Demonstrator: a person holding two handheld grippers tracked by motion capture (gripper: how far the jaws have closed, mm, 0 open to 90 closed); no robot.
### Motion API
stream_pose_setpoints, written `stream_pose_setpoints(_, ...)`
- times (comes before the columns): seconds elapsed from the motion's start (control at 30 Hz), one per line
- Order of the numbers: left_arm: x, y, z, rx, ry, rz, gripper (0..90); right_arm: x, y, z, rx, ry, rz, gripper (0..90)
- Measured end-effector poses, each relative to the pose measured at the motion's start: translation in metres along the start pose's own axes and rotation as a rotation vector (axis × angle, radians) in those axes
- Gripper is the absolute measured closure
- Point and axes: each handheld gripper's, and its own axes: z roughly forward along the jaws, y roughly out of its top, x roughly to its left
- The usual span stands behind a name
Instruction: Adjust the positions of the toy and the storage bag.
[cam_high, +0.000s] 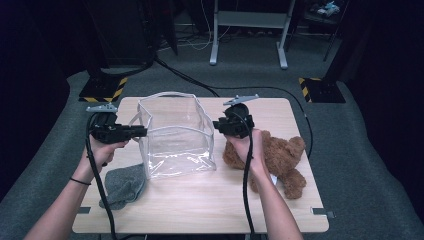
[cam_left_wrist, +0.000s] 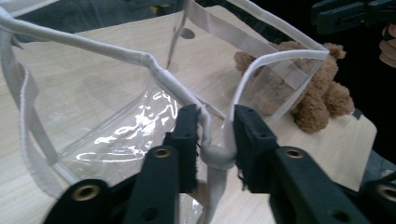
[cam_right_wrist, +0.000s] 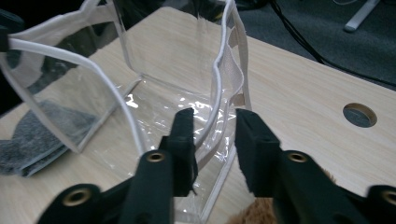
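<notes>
A clear plastic bag (cam_high: 176, 135) with white trim is standing upright at the centre of the desk (cam_high: 210, 205). The left tool (cam_high: 135, 132) is sitting at the bag's left rim, its jaws narrowly parted with the white edging between them, pads not pressing. The right tool (cam_high: 218, 125) is sitting at the bag's right rim, likewise narrowly parted around the trim. A brown teddy bear (cam_high: 282, 160) is lying just right of the bag; a grey cloth (cam_high: 122, 185) is lying at its front left corner.

The clear plastic bag (cam_high: 176, 137) stands mid-table between my grippers. The grey knitted cloth (cam_high: 122, 185) lies at its left. The brown plush teddy bear (cam_high: 282, 160) lies at its right.
</notes>
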Motion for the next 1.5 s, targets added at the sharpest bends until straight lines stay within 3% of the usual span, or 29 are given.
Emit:
stream_pose_setpoints(0.1,0.000,0.005,-0.001,0.000,0.037,-0.009,53.6,0.000,0.011,0.016,0.026,0.002,0.011,58.3)
stream_pose_setpoints(0.17,0.001,0.010,-0.004,-0.013,0.054,-0.026,48.8,0.000,0.019,0.025,0.044,-0.008,0.011,54.2)
stream_pose_setpoints(0.2,0.002,0.013,-0.004,-0.018,0.085,-0.019,45.9,-0.001,0.022,0.030,0.059,0.007,0.028,52.4)
stream_pose_setpoints(0.3,0.005,0.021,-0.002,0.004,0.206,-0.019,39.5,0.000,0.029,0.043,0.107,-0.012,0.018,53.6)
stream_pose_setpoints(0.4,0.015,0.022,0.007,0.059,0.197,-0.059,36.5,0.000,0.028,0.052,0.147,-0.014,0.016,62.3)
stream_pose_setpoints(0.43,0.017,0.022,0.010,0.078,0.184,-0.062,36.8,-0.001,0.027,0.054,0.157,-0.013,0.013,69.0)
stream_pose_setpoints(0.5,0.017,0.019,0.014,0.089,0.175,-0.067,43.2,-0.002,0.023,0.055,0.170,-0.005,0.013,78.2)
stream_pose_setpoints(0.57,0.017,0.018,0.017,0.098,0.161,-0.057,56.6,-0.003,0.019,0.054,0.172,0.003,0.019,85.7)
stream_pose_setpoints(0.7,0.015,0.017,0.021,0.109,0.177,-0.037,73.7,-0.006,0.015,0.048,0.189,0.010,0.024,87.8)
stream_pose_setpoints(0.8,0.015,0.018,0.019,0.141,0.173,-0.010,76.0,-0.008,0.011,0.041,0.193,0.011,0.028,87.8)
stream_pose_setpoints(0.83,0.014,0.017,0.020,0.127,0.184,-0.025,76.1,-0.009,0.009,0.038,0.189,0.011,0.031,87.8)
stream_pose_setpoints(0.97,0.018,0.014,0.017,0.116,0.190,-0.045,71.1,-0.020,-0.004,0.031,0.160,0.026,0.072,85.3)
stream_pose_setpoints(1.07,0.018,0.016,0.016,0.113,0.181,-0.064,54.1,-0.021,-0.009,0.027,0.140,0.047,0.078,71.5)
stream_pose_setpoints(1.13,0.013,0.019,0.016,0.101,0.188,-0.056,47.2,-0.016,-0.007,0.023,0.132,0.024,0.055,66.4)
stream_pose_setpoints(1.23,0.000,0.024,0.016,0.080,0.206,-0.024,41.3,-0.007,-0.004,0.019,0.122,0.010,0.033,65.0)
stream_pose_setpoints(1.3,-0.007,0.029,0.015,0.087,0.224,0.049,39.3,-0.005,-0.004,0.016,0.114,0.010,0.023,64.7)
stream_pose_setpoints(1.5,-0.024,0.037,0.016,0.062,0.195,0.083,38.8,-0.007,-0.008,0.010,0.089,0.020,0.027,64.7)
